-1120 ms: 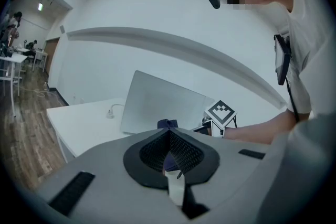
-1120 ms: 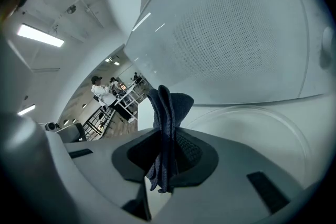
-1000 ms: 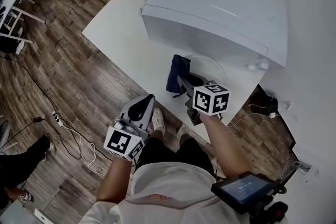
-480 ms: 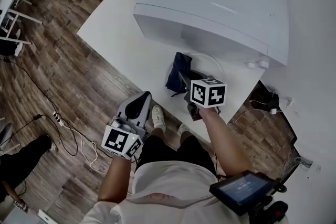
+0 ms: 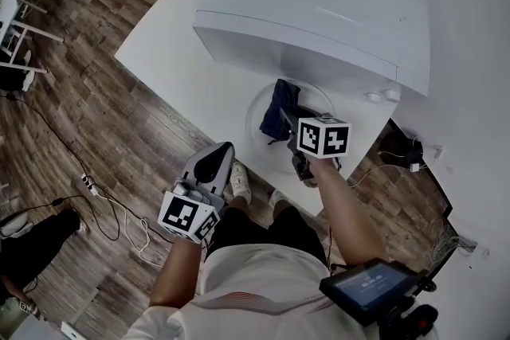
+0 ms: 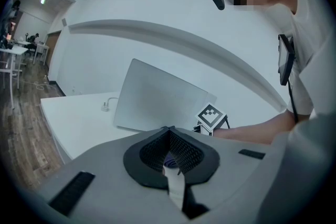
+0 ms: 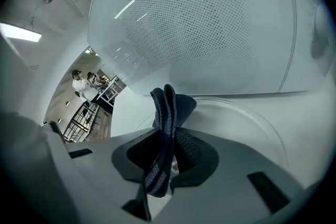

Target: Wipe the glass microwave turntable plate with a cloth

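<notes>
The glass turntable plate (image 5: 252,120) lies on the white table (image 5: 171,44) in front of the white microwave (image 5: 319,4). My right gripper (image 5: 288,122) is shut on a dark blue cloth (image 5: 281,102), which hangs onto the middle of the plate. In the right gripper view the cloth (image 7: 165,113) stands pinched between the jaws, with the plate's rim (image 7: 252,118) curving beyond it under the microwave door (image 7: 210,23). My left gripper (image 5: 225,151) is held off the table's near edge, over the floor, shut with nothing in it. Its own view shows the left gripper (image 6: 169,131) pointing at the microwave (image 6: 157,99).
Two small white round things (image 5: 381,96) sit by the microwave's right front corner. The table's near edge runs just under my right wrist. Cables and a power strip (image 5: 86,181) lie on the wooden floor at the left. Desks (image 5: 16,20) stand farther left.
My right gripper has carried the cloth from the plate's left edge toward its middle, so the left rim now shows. The left gripper has hardly moved.
</notes>
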Motion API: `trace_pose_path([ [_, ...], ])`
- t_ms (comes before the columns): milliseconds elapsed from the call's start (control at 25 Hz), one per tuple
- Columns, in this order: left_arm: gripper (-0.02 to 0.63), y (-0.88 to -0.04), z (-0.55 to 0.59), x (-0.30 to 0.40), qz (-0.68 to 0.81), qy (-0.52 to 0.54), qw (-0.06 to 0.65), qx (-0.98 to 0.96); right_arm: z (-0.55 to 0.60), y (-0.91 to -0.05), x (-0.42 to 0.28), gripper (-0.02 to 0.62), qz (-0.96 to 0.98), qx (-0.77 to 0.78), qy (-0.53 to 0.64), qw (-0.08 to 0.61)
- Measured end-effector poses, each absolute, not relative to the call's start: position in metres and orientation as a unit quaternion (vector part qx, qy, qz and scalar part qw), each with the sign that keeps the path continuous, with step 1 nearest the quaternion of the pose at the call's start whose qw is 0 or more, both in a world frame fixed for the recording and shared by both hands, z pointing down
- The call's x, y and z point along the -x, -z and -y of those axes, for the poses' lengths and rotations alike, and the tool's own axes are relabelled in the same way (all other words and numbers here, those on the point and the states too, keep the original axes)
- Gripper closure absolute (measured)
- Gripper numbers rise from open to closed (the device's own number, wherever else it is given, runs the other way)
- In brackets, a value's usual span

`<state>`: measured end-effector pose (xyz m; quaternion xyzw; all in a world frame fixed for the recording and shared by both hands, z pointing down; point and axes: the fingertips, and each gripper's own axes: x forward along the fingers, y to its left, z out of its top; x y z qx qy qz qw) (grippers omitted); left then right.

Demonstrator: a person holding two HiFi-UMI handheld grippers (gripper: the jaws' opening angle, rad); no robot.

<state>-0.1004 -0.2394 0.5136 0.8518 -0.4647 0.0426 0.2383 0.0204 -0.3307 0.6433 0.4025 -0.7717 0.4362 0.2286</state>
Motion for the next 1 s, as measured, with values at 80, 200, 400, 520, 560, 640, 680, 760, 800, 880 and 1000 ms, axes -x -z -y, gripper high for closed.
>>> trace_pose_path([
  [80,0.597,-0.512,0.239,0.094,0.459,-0.042,0.238,-0.855,0.332,-0.644,-0.029,0.529,0.766,-0.407,-0.444,0.225],
  [200,0.597,-0.511,0.24,0.087,0.457,-0.044,0.241,-0.855,0.337,-0.642,-0.044,0.529,0.756,-0.418,-0.455,0.217],
  [400,0.597,-0.511,0.242,0.081,0.454,-0.044,0.24,-0.857,0.339,-0.64,-0.07,0.529,0.743,-0.432,-0.471,0.201],
  [520,0.597,-0.511,0.244,0.076,0.451,-0.044,0.238,-0.859,0.337,-0.641,-0.087,0.529,0.738,-0.437,-0.474,0.2],
  [560,0.597,-0.51,0.244,0.074,0.45,-0.045,0.239,-0.859,0.337,-0.64,-0.093,0.529,0.737,-0.44,-0.474,0.199],
  [640,0.597,-0.509,0.245,0.071,0.449,-0.047,0.24,-0.859,0.335,-0.638,-0.106,0.529,0.736,-0.445,-0.47,0.201],
  [680,0.597,-0.51,0.245,0.07,0.449,-0.048,0.241,-0.859,0.335,-0.638,-0.112,0.529,0.736,-0.446,-0.467,0.203],
  [760,0.597,-0.511,0.245,0.069,0.447,-0.049,0.242,-0.86,0.333,-0.637,-0.122,0.529,0.737,-0.448,-0.461,0.21],
  [800,0.597,-0.512,0.245,0.069,0.446,-0.049,0.241,-0.86,0.332,-0.638,-0.127,0.529,0.736,-0.449,-0.46,0.212],
  [880,0.597,-0.513,0.245,0.068,0.445,-0.049,0.239,-0.862,0.331,-0.639,-0.136,0.529,0.734,-0.451,-0.459,0.216],
  [1000,0.597,-0.515,0.245,0.067,0.443,-0.05,0.241,-0.862,0.329,-0.64,-0.148,0.529,0.73,-0.457,-0.458,0.219],
])
